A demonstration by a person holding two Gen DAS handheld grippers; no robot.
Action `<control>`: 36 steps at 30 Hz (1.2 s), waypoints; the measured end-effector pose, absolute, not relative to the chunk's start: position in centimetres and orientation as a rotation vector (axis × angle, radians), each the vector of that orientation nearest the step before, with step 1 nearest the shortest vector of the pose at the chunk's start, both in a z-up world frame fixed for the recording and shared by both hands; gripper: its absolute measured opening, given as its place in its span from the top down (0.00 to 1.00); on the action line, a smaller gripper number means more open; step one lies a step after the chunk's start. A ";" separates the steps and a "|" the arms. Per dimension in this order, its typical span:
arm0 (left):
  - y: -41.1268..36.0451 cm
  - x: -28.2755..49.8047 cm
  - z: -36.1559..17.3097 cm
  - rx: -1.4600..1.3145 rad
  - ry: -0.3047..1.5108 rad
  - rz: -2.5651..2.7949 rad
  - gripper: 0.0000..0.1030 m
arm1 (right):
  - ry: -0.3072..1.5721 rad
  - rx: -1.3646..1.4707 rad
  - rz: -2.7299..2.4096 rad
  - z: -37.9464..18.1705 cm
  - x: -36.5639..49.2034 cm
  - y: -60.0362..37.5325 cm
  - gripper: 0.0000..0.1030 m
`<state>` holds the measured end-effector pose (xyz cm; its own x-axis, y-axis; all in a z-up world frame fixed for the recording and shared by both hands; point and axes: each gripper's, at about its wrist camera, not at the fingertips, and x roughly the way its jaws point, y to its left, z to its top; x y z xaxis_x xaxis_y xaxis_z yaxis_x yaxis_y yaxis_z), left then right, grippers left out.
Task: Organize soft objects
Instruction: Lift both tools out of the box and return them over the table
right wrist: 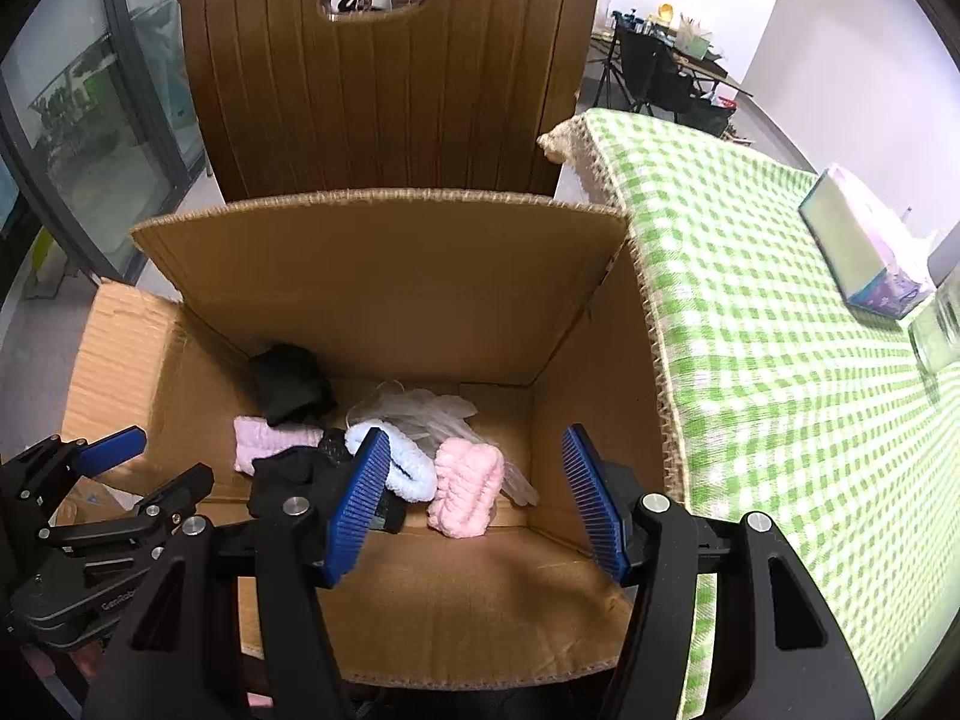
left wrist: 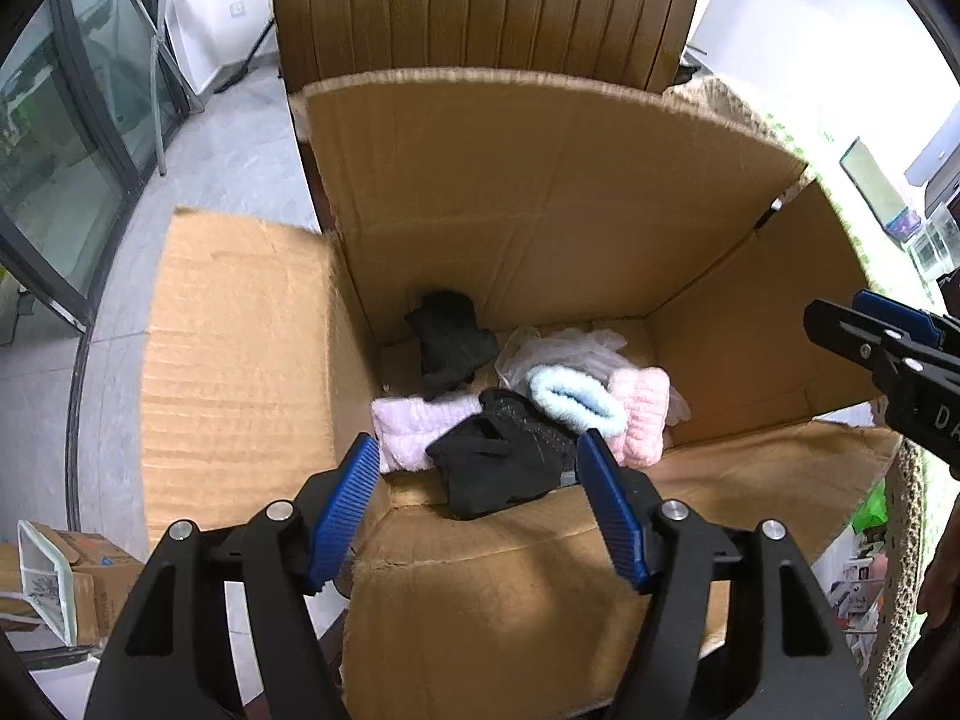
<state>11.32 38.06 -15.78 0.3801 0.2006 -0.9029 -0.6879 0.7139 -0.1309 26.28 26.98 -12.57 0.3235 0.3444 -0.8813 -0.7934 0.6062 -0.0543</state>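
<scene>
Two pairs of tongs hang over an open cardboard box (right wrist: pixel 384 276). Left gripper (left wrist: pixel 480 468) stands with its blue pads spread apart and nothing between them; right gripper (right wrist: pixel 474 480) is likewise parted and empty. Below them, on the box floor, the soft things lie in a loose heap: a black cloth (left wrist: pixel 504 462) nearest, a pale pink fleecy piece (left wrist: pixel 414 429) to its left, a light blue fluffy band (left wrist: pixel 573 399) and a pink fluffy roll (right wrist: pixel 465 489) to the right. Behind these sits clear, crumpled plastic, possibly gloves (right wrist: pixel 420 411), and a second dark bundle (right wrist: pixel 291 384) in the far left corner. Beyond the box stands a brown chair back (right wrist: pixel 390 78); a green checked tablecloth (right wrist: pixel 780 360) lies to the right.
</scene>
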 end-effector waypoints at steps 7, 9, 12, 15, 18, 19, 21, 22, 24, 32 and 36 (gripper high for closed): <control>36.2 10.2 -9.3 -0.440 0.858 0.628 0.36 | 0.855 -0.415 0.829 -7.5 25.6 24.0 0.43; 35.4 9.4 -7.0 -0.417 0.774 0.642 0.32 | 0.815 -0.378 0.827 -5.8 25.4 23.0 0.43; 34.5 8.2 -4.5 -0.383 0.661 0.685 0.23 | 0.722 -0.304 0.831 -2.9 24.6 20.9 0.36; 33.3 6.6 -2.0 -0.346 0.531 0.723 0.15 | 0.606 -0.238 0.834 -0.4 23.3 18.2 0.33; 31.4 5.3 0.2 -0.289 0.412 0.721 0.10 | 0.525 -0.182 0.841 1.2 22.2 15.9 0.31; 30.8 5.0 0.9 -0.268 0.382 0.714 0.09 | 0.490 -0.157 0.840 1.8 21.7 15.0 0.31; 29.8 4.7 1.9 -0.238 0.346 0.704 0.08 | 0.446 -0.121 0.832 2.5 21.1 13.7 0.30; 29.3 4.5 2.4 -0.224 0.333 0.694 0.08 | 0.424 -0.102 0.830 3.0 20.7 12.9 0.28; 28.6 4.3 3.3 -0.211 0.313 0.674 0.07 | 0.402 -0.094 0.824 3.5 20.2 12.3 0.27; 27.1 3.8 4.2 -0.210 0.301 0.651 0.07 | 0.403 -0.101 0.792 3.6 19.4 11.1 0.26; 26.8 3.9 4.0 -0.210 0.313 0.634 0.07 | 0.414 -0.092 0.776 2.9 19.3 10.3 0.27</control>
<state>3.88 26.83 4.00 0.7615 0.5465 -0.3485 -0.6091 0.7872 -0.0966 19.27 10.26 2.89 0.6376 0.6613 -0.3952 -0.6968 0.7138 0.0703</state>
